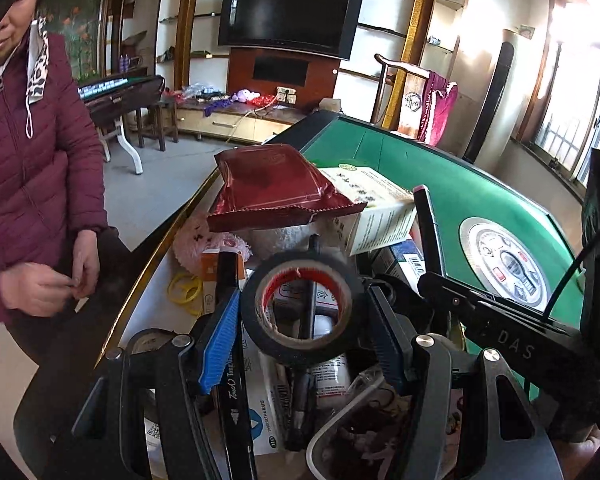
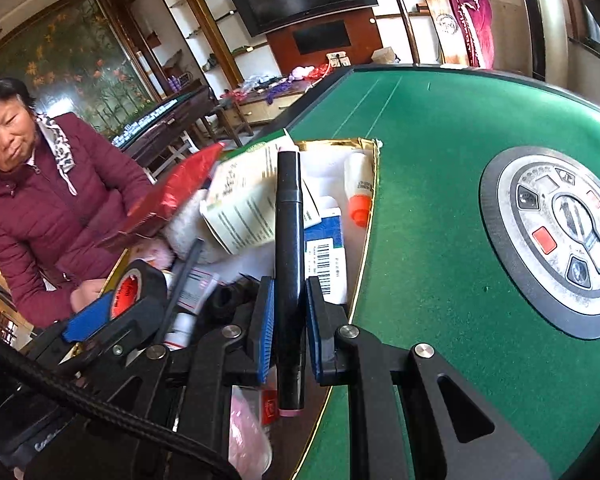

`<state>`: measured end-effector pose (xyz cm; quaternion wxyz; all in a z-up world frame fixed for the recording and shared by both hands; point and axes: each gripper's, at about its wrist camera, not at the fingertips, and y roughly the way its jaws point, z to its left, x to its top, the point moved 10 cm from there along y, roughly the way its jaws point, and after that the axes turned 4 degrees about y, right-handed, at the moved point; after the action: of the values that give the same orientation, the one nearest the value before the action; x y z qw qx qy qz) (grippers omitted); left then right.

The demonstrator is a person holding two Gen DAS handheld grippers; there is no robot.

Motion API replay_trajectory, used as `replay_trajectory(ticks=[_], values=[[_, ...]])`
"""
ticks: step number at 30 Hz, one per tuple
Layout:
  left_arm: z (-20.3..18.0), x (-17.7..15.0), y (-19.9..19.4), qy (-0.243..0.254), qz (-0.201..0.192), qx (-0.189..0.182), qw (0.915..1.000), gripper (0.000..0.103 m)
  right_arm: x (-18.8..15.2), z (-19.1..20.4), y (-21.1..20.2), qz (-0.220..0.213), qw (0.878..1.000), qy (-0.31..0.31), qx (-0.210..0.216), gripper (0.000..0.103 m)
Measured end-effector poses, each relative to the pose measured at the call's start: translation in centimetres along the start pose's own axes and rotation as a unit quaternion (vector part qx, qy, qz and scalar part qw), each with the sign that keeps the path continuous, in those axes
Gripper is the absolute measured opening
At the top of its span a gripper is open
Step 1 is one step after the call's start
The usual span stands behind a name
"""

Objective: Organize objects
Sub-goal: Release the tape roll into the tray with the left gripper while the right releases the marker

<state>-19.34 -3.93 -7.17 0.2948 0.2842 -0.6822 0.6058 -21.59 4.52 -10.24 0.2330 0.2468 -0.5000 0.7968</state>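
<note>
My left gripper (image 1: 300, 320) pinches a black tape roll (image 1: 302, 310) by its 2 sides, while my right gripper (image 2: 290, 312) clamps a black marker (image 2: 289, 264) upright. Both hover over the gold-rimmed box (image 2: 374, 184) of clutter (red packet (image 1: 276, 190), white carton (image 2: 248, 200)) on the green table (image 2: 440, 320).

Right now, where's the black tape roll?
The tape roll is clamped in the left gripper, above the cluttered box at the green table's edge. In the right wrist view it sits left of the marker the right gripper holds.

Black marker (image 2: 289, 256) — between blue fingers (image 2: 265, 312)
</note>
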Motion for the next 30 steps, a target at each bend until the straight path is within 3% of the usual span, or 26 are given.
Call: replay_trajectory(ticks=[6, 8, 10, 12, 17, 27, 30], values=[[-0.9, 0.0, -0.7, 0.008, -0.015, -0.006, 0.9998, 0.057, -0.5, -0.2, -0.3, 0.006, 1.0, -0.021, -0.016, 0.019], [-0.8, 0.1, -1.2, 0.009, -0.029, 0.001, 0.9995, 0.058, -0.4, -0.4, -0.9, -0.002, 0.999, -0.032, -0.028, 0.028], [-0.8, 0.2, -1.8, 0.01, -0.04, 0.007, 0.9991, 0.062, -0.3, -0.4, -1.9, -0.022, 0.998, -0.045, -0.042, 0.053], [-0.7, 0.4, -2.4, 0.009, -0.051, 0.011, 0.9986, 0.062, -0.2, -0.3, -3.1, -0.042, 0.996, -0.061, -0.05, 0.063], [-0.5, 0.8, -3.7, -0.003, -0.071, 0.016, 0.9974, 0.062, 0.1, 0.0, -4.9, -0.071, 0.992, -0.085, -0.062, 0.067], [0.4, 1.0, -6.0, 0.015, -0.105, 0.074, 0.9916, 0.063, 0.1, 0.5, -7.5, -0.118, 0.987, -0.098, -0.046, 0.08], [0.5, 0.9, -6.8, 0.011, -0.113, 0.061, 0.9917, 0.063, -0.2, 0.2, -8.4, -0.127, 0.987, -0.093, -0.043, 0.08]])
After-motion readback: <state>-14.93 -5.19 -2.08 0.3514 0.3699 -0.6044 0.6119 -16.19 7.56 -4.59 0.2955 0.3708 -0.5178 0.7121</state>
